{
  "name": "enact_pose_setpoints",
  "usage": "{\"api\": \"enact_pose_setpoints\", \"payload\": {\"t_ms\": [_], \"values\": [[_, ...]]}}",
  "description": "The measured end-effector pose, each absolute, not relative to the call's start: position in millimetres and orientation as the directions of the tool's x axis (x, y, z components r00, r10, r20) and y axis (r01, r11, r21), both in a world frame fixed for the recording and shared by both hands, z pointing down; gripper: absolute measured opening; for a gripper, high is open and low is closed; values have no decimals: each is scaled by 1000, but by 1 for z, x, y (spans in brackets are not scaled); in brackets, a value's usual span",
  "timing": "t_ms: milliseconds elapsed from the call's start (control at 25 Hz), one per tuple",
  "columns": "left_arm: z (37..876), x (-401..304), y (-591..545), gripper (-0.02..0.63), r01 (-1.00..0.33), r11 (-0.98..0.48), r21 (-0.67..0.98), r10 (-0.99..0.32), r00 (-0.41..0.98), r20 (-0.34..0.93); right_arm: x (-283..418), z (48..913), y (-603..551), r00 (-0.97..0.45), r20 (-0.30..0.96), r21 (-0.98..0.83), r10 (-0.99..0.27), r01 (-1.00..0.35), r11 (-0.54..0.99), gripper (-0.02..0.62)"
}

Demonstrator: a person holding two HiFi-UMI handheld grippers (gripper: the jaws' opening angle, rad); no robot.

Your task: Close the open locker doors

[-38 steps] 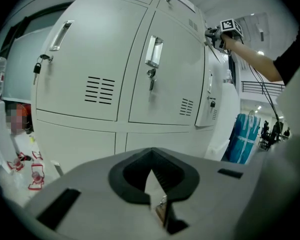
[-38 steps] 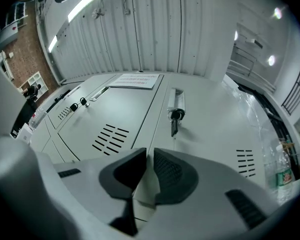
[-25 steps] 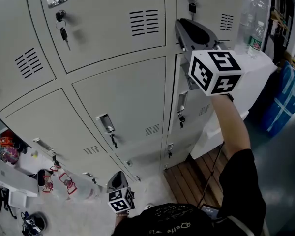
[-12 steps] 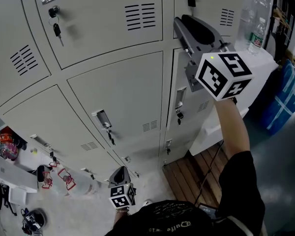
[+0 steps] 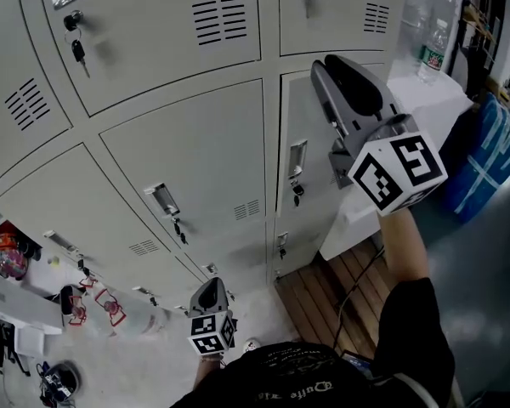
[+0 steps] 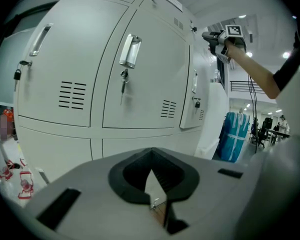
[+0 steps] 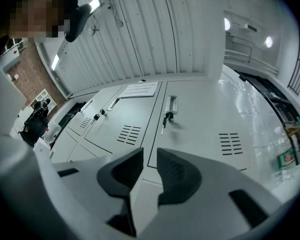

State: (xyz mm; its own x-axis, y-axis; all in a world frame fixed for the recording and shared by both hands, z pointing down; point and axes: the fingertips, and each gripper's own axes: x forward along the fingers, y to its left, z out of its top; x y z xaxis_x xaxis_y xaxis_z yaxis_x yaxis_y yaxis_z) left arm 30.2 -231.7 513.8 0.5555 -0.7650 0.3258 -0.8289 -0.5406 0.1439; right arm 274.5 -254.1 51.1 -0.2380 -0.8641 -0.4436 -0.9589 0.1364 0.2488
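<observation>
Grey lockers point(image 5: 178, 151) fill the head view. In the right column, the middle door point(image 5: 304, 195) with a recessed handle point(image 5: 296, 158) seems to stand slightly ajar, which also shows on that door point(image 6: 194, 101) in the left gripper view. My right gripper point(image 5: 338, 68) is held up in front of this door, and its jaws have just been opening, with nothing between them. Its own view looks up at the top door point(image 7: 200, 129), with the right gripper point(image 7: 150, 156) open. My left gripper point(image 5: 208, 286) hangs low near the floor, shut and empty point(image 6: 151, 154).
Keys hang from several locks point(image 5: 75, 51). A white counter point(image 5: 425, 100) with water bottles point(image 5: 429, 53) stands to the right of the lockers, and a blue wrapped bundle point(image 5: 493, 151) lies beyond it. Wooden slats point(image 5: 340, 287) cover the floor below. Clutter point(image 5: 34, 304) lies at the lower left.
My right gripper has come down and to the right, from the top right locker to the middle door of that column. The left gripper stays low, shifted a little.
</observation>
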Motion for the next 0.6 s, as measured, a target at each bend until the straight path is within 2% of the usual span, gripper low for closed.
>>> {"api": "enact_pose_setpoints", "payload": {"t_ms": [400, 600], "values": [[490, 69, -207, 6, -766, -618, 173, -722, 641, 260, 301, 134, -219, -167, -367, 177, -915, -978, 108, 84], [483, 84, -195, 6, -737, -656, 160, -699, 674, 239, 310, 197, -213, -133, -283, 115, -950, -988, 104, 84]]}}
